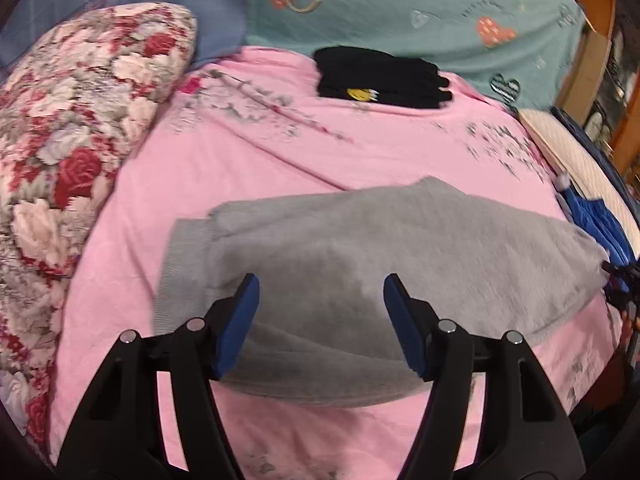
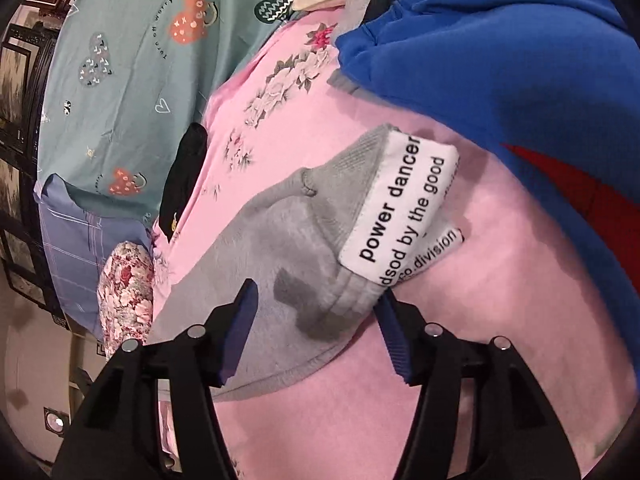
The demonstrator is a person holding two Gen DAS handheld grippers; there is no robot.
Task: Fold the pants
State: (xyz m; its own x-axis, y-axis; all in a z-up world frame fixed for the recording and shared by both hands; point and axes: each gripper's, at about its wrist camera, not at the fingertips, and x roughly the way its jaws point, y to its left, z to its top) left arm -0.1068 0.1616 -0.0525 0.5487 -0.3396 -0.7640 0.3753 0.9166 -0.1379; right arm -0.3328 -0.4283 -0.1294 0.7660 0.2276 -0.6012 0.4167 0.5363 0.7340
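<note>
The pink sheet (image 1: 280,168) carries the grey pants (image 1: 360,248), lying as a folded bundle mid-bed, so the main folds look done; a final tidy or move to the black pile (image 1: 380,76) may remain. The left gripper (image 1: 320,320) hovers above the pants, jaws apart, holding nothing. The right gripper (image 2: 316,328) stands open astride the waistband by the label (image 2: 400,204), not pinching it.
</note>
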